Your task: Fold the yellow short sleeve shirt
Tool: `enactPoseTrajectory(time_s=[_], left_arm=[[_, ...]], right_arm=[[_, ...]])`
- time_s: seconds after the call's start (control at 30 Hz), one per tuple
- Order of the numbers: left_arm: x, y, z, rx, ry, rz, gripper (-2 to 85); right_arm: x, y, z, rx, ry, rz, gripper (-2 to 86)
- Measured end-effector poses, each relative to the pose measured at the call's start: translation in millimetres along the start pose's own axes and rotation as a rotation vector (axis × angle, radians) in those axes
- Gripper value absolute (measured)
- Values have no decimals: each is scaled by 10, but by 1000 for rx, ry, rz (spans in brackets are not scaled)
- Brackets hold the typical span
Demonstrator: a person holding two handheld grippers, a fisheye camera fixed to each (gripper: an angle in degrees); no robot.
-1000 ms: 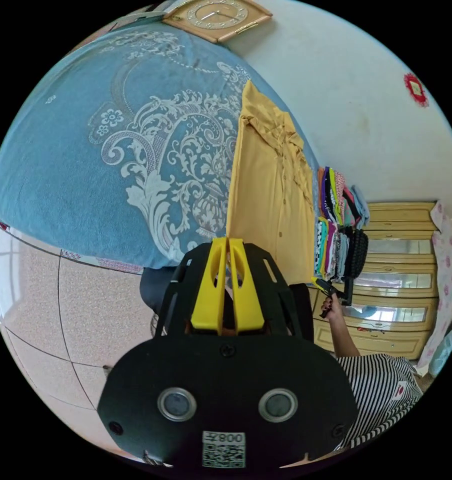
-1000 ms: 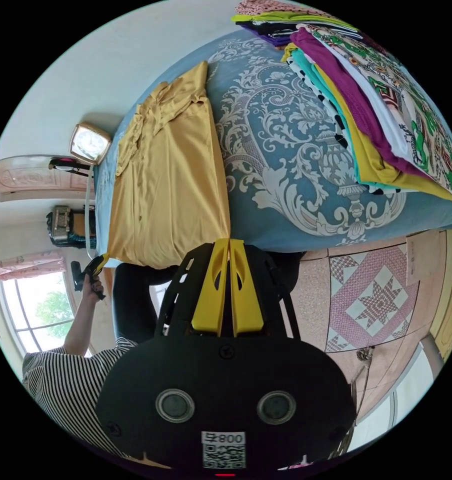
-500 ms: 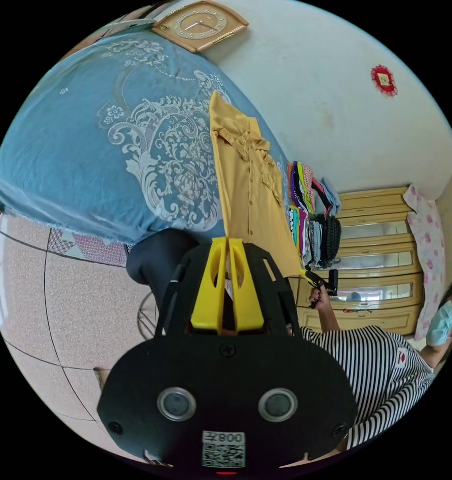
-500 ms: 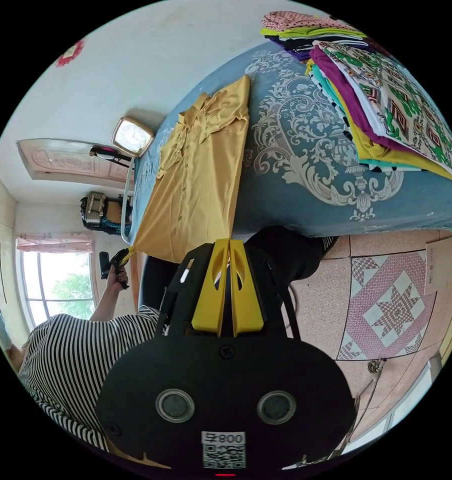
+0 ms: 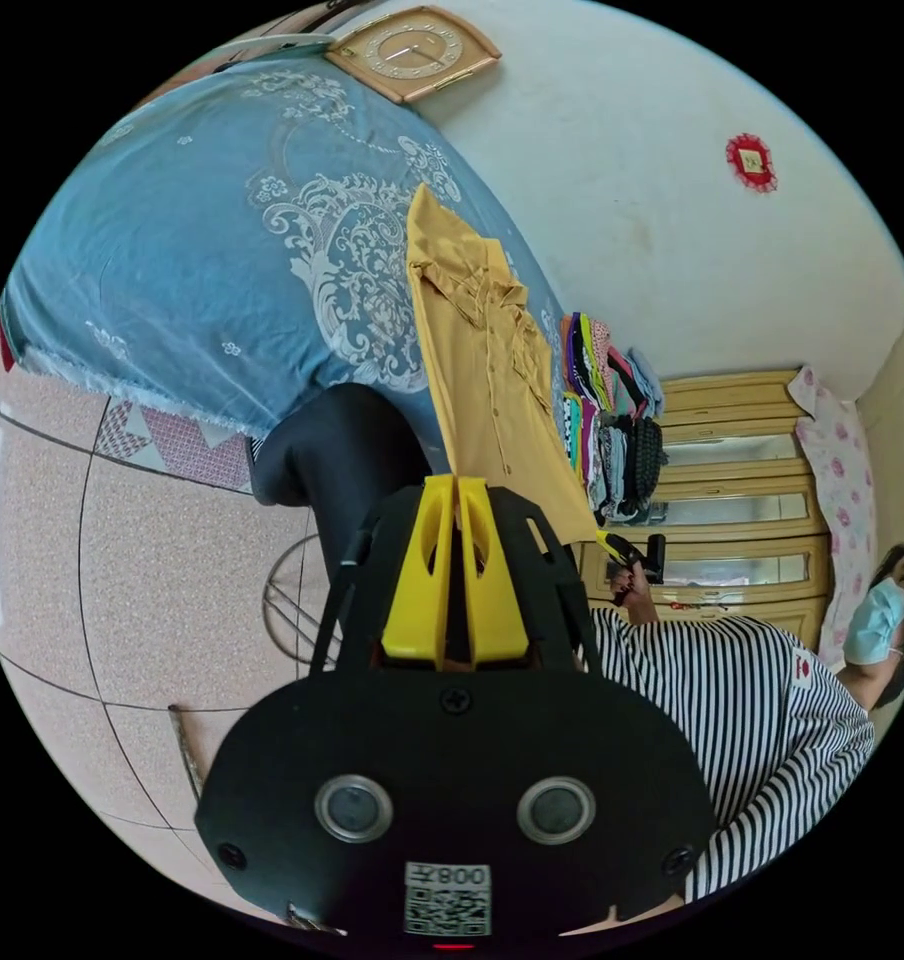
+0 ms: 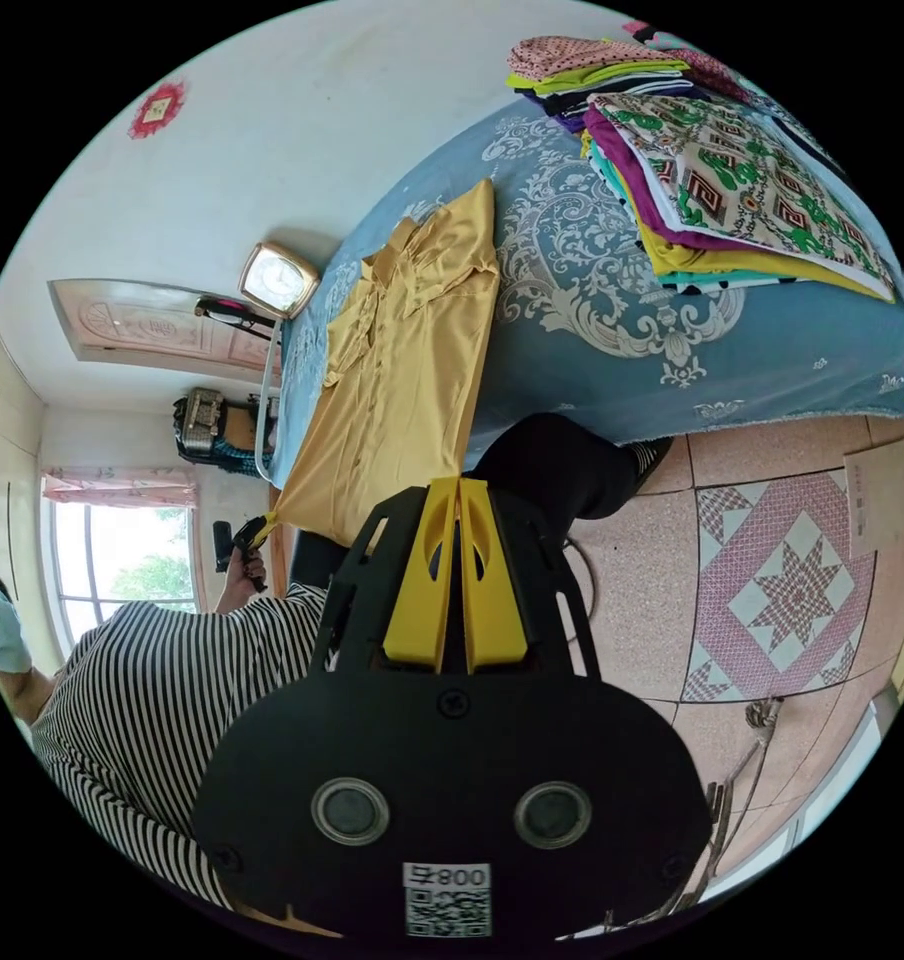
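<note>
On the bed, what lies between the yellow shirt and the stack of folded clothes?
In the right gripper view, only bare blue bedspread with a pale pattern lies between the yellow shirt and the stack of folded clothes.

Bright daylight, sharp pictures, heavy fisheye bend at the rims.

The room is evenly lit, and the window [image 6: 122,545] in the right gripper view is washed out to near white with only some green showing through. The pale wall [image 5: 672,230] carries soft light and no hard shadows; a faint shadow sits beside the clock [image 6: 275,280]. The floor tiles [image 5: 112,560] have a mild sheen. Straight lines bow strongly toward the black circular border in both views. Nothing is motion-blurred.
</note>
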State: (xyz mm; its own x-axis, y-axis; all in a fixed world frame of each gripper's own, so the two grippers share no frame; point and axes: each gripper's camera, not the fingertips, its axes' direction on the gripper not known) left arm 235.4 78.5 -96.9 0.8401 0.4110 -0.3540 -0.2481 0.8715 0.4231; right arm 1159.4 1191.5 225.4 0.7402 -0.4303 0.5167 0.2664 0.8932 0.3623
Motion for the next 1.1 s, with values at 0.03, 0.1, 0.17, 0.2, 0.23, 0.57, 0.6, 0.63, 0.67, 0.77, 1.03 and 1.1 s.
enactPoseTrajectory(time_s=[0.03,0.1,0.17,0.2,0.23,0.57,0.6,0.63,0.67,0.77,1.03,1.1], left_arm=[[4,-39,29,3,13,-7,4],[28,-118,72,8,29,-11,4],[102,-258,134,3,25,3,5],[123,-299,149,2,24,6,5],[166,-386,178,2,27,14,5],[537,-1653,412,72,81,76,6],[565,-1766,433,76,80,83,6],[624,-2005,481,83,81,99,6],[684,-2259,535,92,82,115,6],[819,-2948,707,107,55,153,5],[706,-4747,1475,156,-25,87,12],[590,-5033,1702,144,-64,51,18]], right_arm=[[3,-52,9,-1,-6,0,0],[-25,-147,29,-4,-6,-7,0],[-98,-302,51,-9,-1,-27,0],[-116,-346,54,-9,0,-31,0],[-151,-438,57,-8,-1,-38,0],[-635,-1791,16,37,-15,-122,0],[-675,-1910,16,41,-17,-128,0],[-763,-2167,20,47,-18,-142,0],[-869,-2442,30,50,-6,-160,0],[-1154,-3205,105,52,52,-204,1],[-1558,-5347,840,2,146,-171,2],[-1605,-5687,1113,-44,163,-151,2]])
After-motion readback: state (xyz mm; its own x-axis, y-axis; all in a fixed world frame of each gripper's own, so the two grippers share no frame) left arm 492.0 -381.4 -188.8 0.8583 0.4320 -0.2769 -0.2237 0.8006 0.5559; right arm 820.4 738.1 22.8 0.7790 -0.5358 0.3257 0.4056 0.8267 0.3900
